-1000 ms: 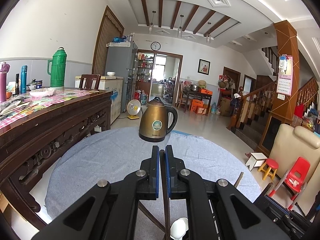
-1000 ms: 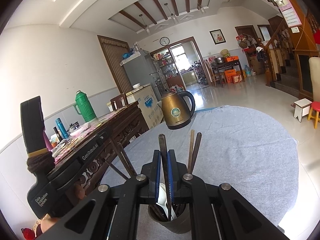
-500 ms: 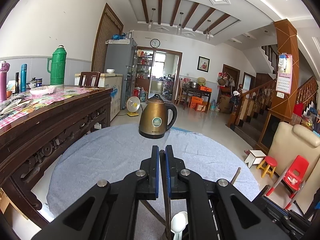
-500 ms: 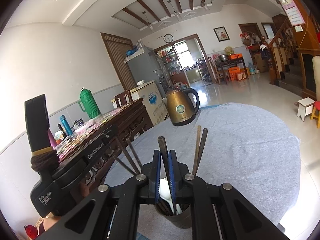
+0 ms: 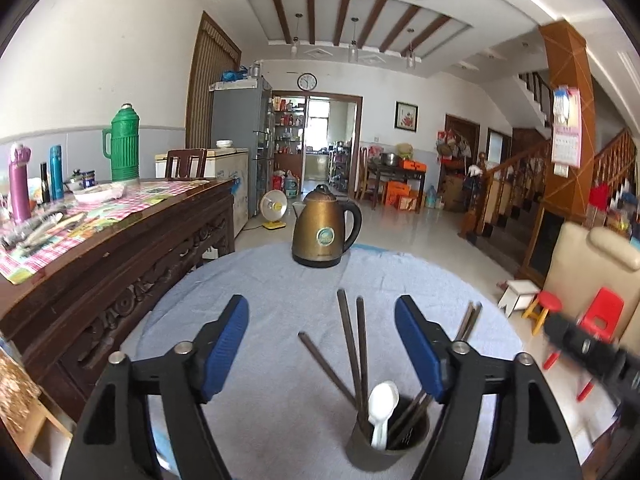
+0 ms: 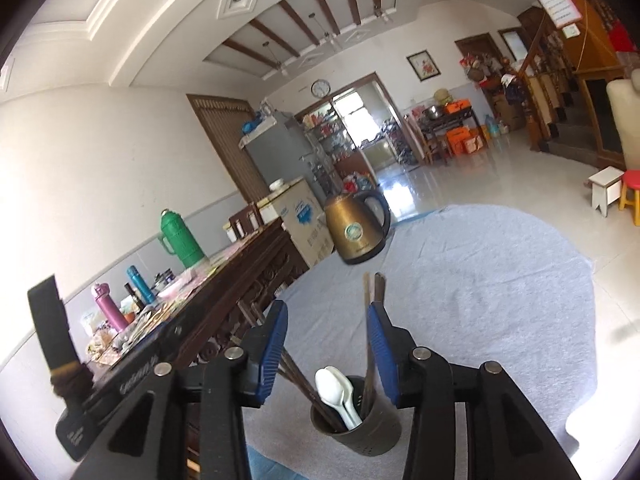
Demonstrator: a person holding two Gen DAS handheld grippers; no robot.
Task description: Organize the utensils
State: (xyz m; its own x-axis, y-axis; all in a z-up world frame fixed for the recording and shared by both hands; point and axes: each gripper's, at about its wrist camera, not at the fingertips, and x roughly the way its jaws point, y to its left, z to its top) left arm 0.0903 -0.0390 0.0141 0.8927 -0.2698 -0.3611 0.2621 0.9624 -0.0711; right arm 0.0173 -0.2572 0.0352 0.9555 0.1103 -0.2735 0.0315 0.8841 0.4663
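1. Cup [image 5: 386,446], dark, upright on the grey cloth [image 5: 280,280] near its front edge; holds chopsticks [image 5: 352,344] and white spoons [image 5: 382,402]; chopsticks lean outward at several angles, spoon bowls up.
2. Right wrist view: same cup [image 6: 356,426] low between the fingers; two spoons [image 6: 334,390] nested together; chopsticks [image 6: 374,292] rise above the rim.
3. Left gripper [image 5: 320,344]: jaws opening, already wide; blue pads [image 5: 224,344] stand clear on either side of the chopsticks; nothing pressed between them.
4. Right gripper [image 6: 326,348]: jaws opening, moderately apart; one chopstick pair passes close by the right pad [image 6: 380,344], contact not clear; nothing gripped.
5. Kettle [image 5: 324,232], bronze with black handle, upright at the cloth's far edge, well apart from the cup.
6. Sideboard [image 5: 112,248], dark carved wood, just left of the cloth; checked cover on top; green thermos [image 5: 124,144], pink bottle [image 5: 19,182], blue bottle [image 5: 55,172] on it.
7. Red chair [image 5: 604,316] and stool on the floor at right; staircase behind.
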